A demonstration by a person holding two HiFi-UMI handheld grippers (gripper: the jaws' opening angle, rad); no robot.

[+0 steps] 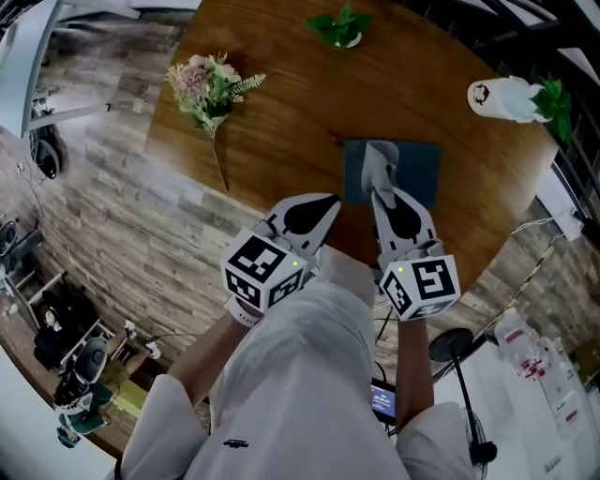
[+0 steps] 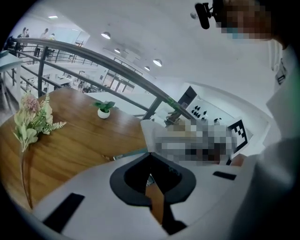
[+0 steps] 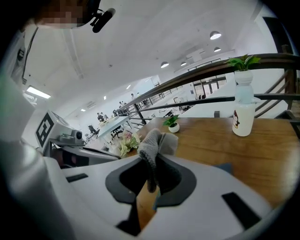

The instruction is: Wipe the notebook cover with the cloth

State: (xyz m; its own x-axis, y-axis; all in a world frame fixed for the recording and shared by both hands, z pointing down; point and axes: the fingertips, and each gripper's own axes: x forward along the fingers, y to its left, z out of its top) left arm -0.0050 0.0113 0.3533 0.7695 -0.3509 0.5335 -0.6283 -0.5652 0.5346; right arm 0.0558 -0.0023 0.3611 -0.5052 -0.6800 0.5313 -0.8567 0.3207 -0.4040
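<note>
Our right tool [image 1: 382, 195] pinches the gray cloth [image 1: 378, 161]. The cloth rests on the blue notebook [image 1: 419, 171], which lies on the brown counter [image 1: 281, 112]. Our left tool [image 1: 319, 208] is narrow, holds nothing, and is near the notebook.

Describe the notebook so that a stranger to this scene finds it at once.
On the round wooden table, look near the edge closest to the person, just ahead of the right gripper holding a grey cloth. The notebook is the flat dark blue rectangle there; its neighbours are plants and flowers.
</note>
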